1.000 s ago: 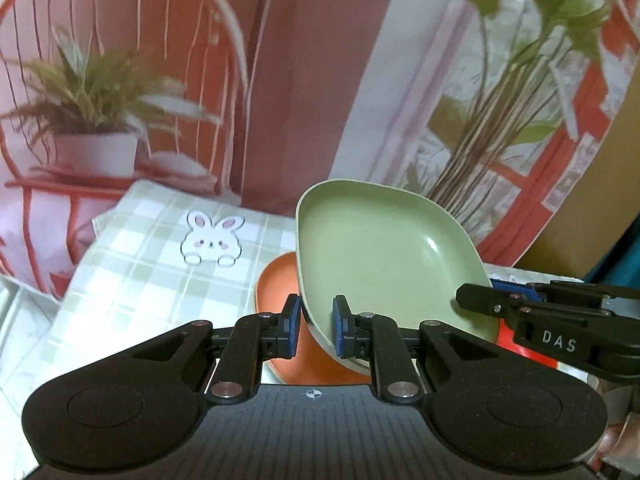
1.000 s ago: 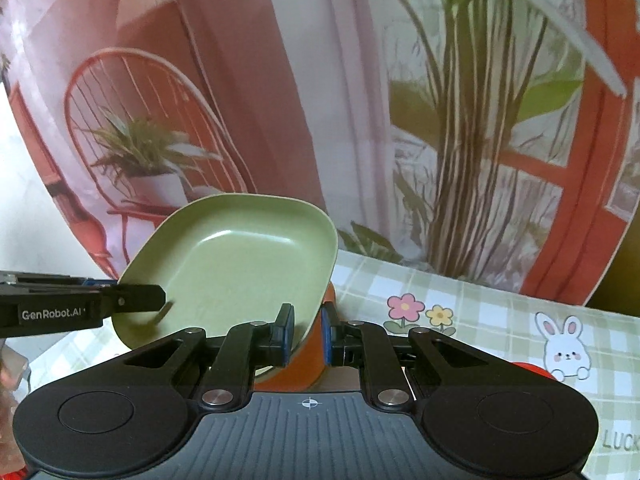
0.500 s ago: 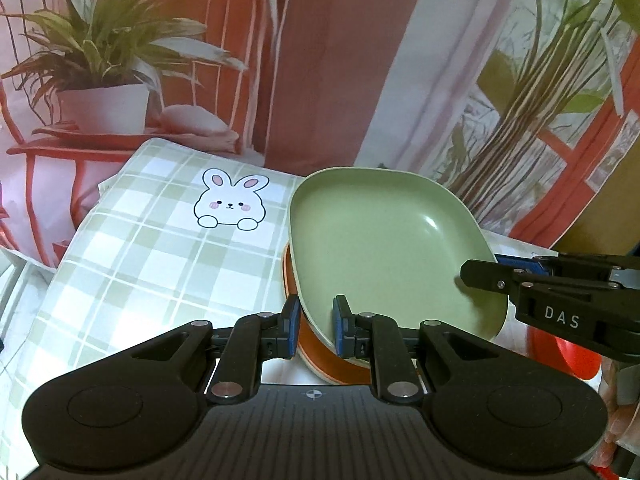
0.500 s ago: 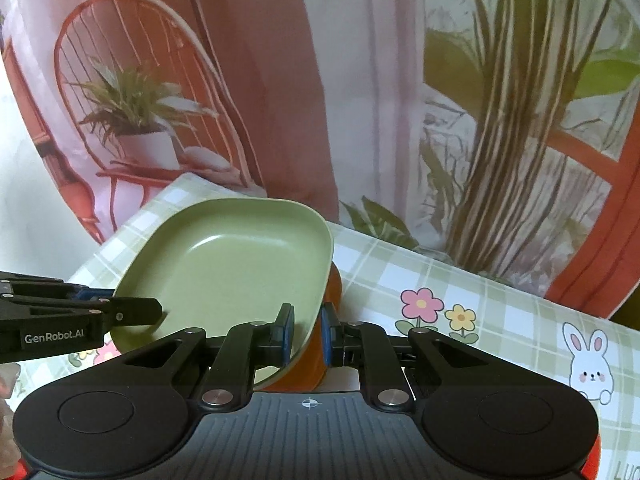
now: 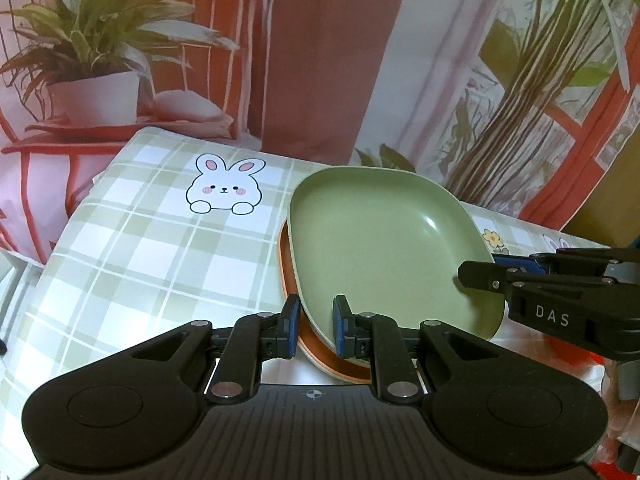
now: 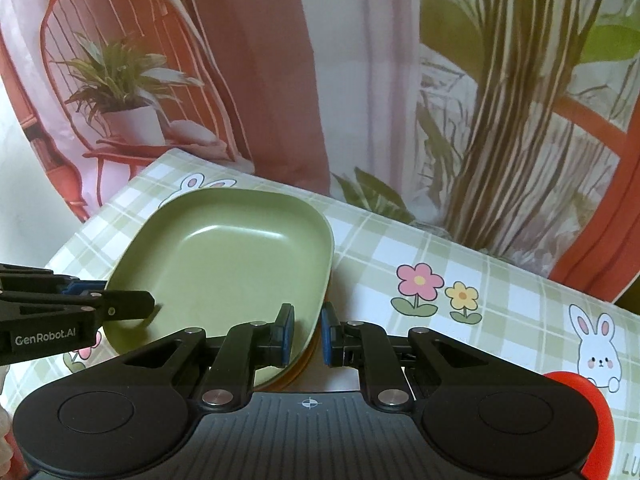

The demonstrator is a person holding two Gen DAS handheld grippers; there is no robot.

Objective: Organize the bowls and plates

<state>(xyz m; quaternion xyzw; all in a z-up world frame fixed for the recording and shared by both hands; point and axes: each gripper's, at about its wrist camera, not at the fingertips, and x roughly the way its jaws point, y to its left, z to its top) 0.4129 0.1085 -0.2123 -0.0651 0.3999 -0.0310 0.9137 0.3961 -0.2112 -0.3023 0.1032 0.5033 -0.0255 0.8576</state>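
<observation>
- The green plate (image 5: 384,248) is the landmark: a rounded-square, shallow dish that lies nested on an orange plate (image 5: 285,268), of which only a thin rim shows along its left and near edges.
- Both plates sit on the desk, which is covered by a green-and-white checked cloth (image 5: 160,256).
- The left tool (image 5: 316,326) is clamped on the near-left edge of the green plate; its blue pads (image 5: 341,330) stand on either side of the rim, one inside the dish and one outside.
- The right tool (image 6: 306,332) is clamped on the opposite near corner of the green plate, with the rim between its blue pads (image 6: 286,332).
- In the left wrist view the right tool enters from the right side of the green plate; in the right wrist view the left tool (image 6: 132,304) enters from the left side of it.
- A printed rabbit (image 5: 225,191) lies on the cloth to the left of the green plate, towards the far edge of the desk.
- Printed flowers (image 6: 438,290) lie on the cloth to the right of the green plate.
- A red object (image 6: 588,408) shows partly to the right of the green plate, behind the right tool's body; what it is cannot be told.
- Behind the green plate hangs a backdrop (image 5: 320,60) printed with curtains, a chair and potted plants.
</observation>
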